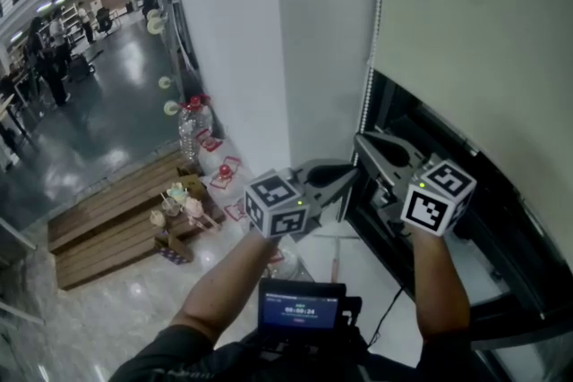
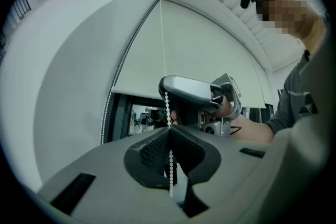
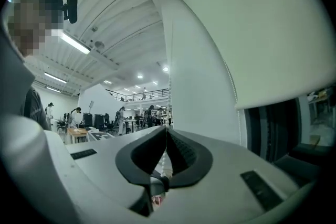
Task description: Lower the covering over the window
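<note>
You are in the middle of pulling the blind (image 1: 474,13) down. It hangs only part of the way over the window (image 1: 421,148). Dark glass shows under its bottom edge, so there is more to do.

The thing you work with is the bead chain (image 1: 377,13). It hangs down along the left side of the blind and goes on past the blind's lower left corner.

Both tongs are on that chain, just under that corner of the blind. Your left tongs (image 1: 351,179) are squeezed tight on the chain. In the left gripper view the beads run right through the closed jaws. Your right tongs (image 1: 360,140) are squeezed tight too. In the right gripper view a line of beads shows in the thin slit between them, so I think they grip the chain as well. The right tongs sit closer to the blind, and the left tongs sit farther below it.

Next, I think you let go with the left tongs and pull down with the right tongs. Pull slowly and straight down, in line with the blind's side. If you tug sideways, the beads may slip out or jam.
</note>
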{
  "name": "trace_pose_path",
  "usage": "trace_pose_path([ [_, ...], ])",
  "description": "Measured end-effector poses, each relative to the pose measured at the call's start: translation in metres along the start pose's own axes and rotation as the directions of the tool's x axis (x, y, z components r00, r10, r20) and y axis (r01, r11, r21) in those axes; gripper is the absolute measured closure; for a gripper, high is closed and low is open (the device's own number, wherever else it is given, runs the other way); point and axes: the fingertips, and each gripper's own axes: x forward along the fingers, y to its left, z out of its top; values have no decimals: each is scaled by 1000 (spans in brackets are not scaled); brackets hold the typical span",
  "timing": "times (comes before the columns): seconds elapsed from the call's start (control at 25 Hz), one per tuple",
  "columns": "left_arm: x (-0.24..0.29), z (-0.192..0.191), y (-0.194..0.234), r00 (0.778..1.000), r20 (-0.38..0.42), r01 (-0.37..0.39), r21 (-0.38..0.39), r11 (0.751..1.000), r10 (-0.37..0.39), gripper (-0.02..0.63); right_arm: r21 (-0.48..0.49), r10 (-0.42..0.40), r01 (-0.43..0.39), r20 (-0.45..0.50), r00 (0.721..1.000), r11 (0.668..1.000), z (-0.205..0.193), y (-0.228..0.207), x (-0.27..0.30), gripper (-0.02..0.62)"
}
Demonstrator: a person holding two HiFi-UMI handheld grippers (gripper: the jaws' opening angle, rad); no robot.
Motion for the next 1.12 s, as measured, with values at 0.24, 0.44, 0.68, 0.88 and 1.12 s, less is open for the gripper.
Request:
trace_pose_path([
  [0.24,-2,-9,1,1000,-13,0,-12,1000,-1,601,35,7,-7,5,1000,999,-10,-1,2,594],
  [0.44,-4,-28,-4,999,-36,3,-49,999,-5,601,76,5,-5,-5,1000,997,-30,0,-3,592],
  [0.68,-8,-49,-5,997,-78,-2,-58,998,-2,601,91,-5,8,-35,999,996,-52,1,-5,592],
  [0.88,-10,-68,-3,996,-93,-9,-78,997,2,603,117,-22,30,-68,997,993,-71,-1,-5,592],
  [1.12,-9,-70,-4,996,-92,-12,-80,997,4,601,109,-27,34,-65,997,993,-74,-1,-7,592],
])
